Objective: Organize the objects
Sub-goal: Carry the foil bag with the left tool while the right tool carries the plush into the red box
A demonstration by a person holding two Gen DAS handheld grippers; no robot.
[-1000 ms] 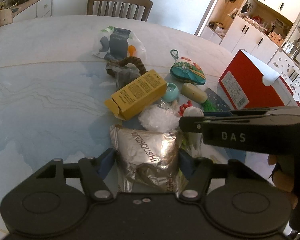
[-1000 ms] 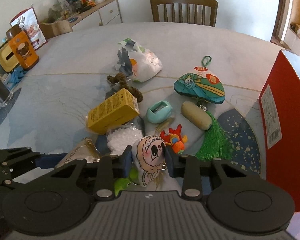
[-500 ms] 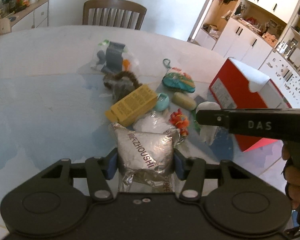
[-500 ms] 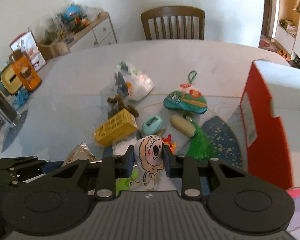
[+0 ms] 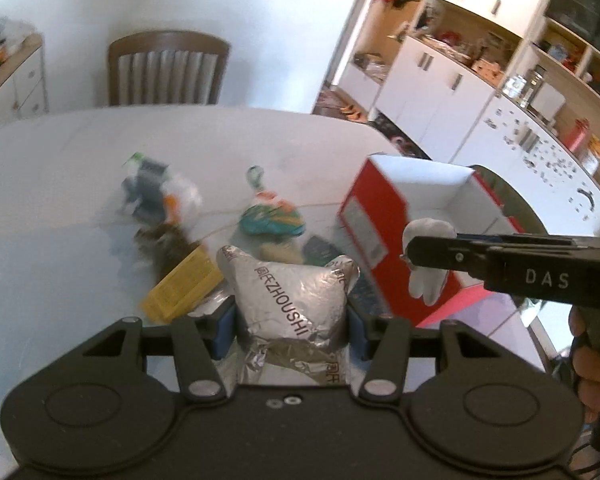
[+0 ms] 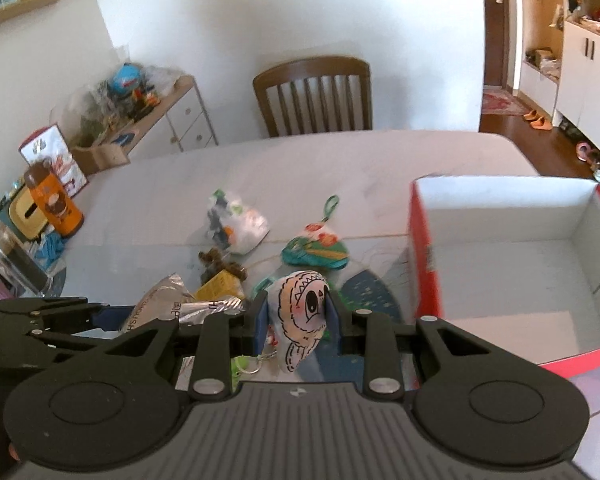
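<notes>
My left gripper (image 5: pixel 290 322) is shut on a silver foil snack bag (image 5: pixel 290 300), held above the table. My right gripper (image 6: pixel 298 318) is shut on a small white plush charm (image 6: pixel 302 314) with a drawn face; it shows in the left wrist view as a white shape (image 5: pixel 426 284) in front of the box. An open red shoe box (image 6: pixel 500 248) with a white inside stands to the right, also seen as the red box (image 5: pixel 376 224). On the table lie a yellow carton (image 5: pixel 180 286), a teal embroidered pouch (image 6: pixel 314 250) and a clear plastic bag (image 6: pixel 236 226).
A brown wooden chair (image 6: pixel 314 96) stands at the table's far side. An orange bottle (image 6: pixel 52 204) and a glass jar (image 6: pixel 10 256) stand at the left edge. White cabinets (image 5: pixel 440 92) line the right wall. A hand (image 5: pixel 590 368) holds the right gripper.
Both grippers have risen from the table with their objects and swung right toward the red box, whose open inside now shows in the right wrist view.
</notes>
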